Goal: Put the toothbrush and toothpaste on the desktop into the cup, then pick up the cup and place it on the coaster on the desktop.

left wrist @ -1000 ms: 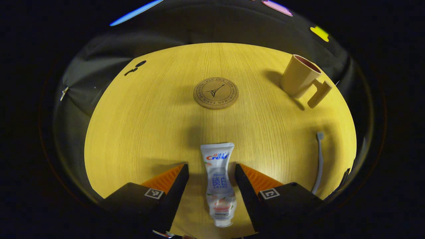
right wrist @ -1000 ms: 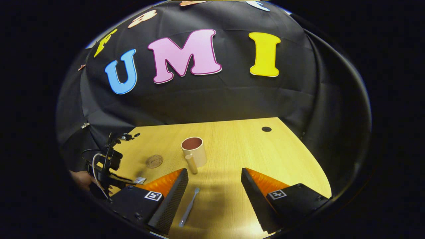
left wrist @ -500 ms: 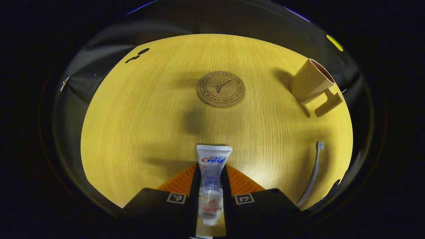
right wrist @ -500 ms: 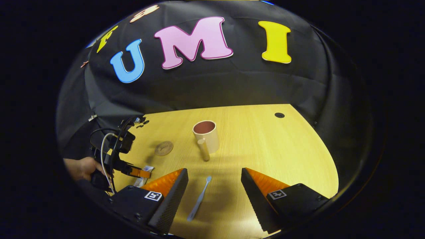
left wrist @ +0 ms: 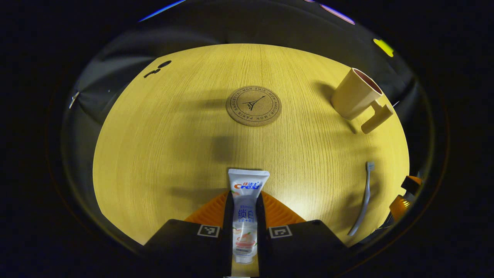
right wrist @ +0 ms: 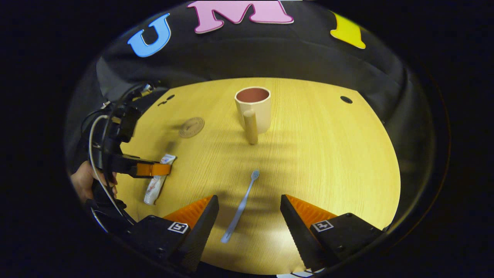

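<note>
The left claw (left wrist: 244, 216) is clenching on the one toothpaste tube (left wrist: 246, 208) near the tabletop's (left wrist: 162, 154) near edge. The right claw (right wrist: 249, 216) is hanging released above the one toothbrush (right wrist: 241, 206). One cup (right wrist: 254, 108) and one coaster (left wrist: 253, 105) are sitting mid-tabletop.

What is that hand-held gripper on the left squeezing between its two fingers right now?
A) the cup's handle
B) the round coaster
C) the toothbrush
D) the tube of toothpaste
D: in the left gripper view, the left hand-held gripper has both fingers pressed against the sides of the toothpaste tube, while the toothbrush, cup and coaster sit apart on the desktop.
</note>
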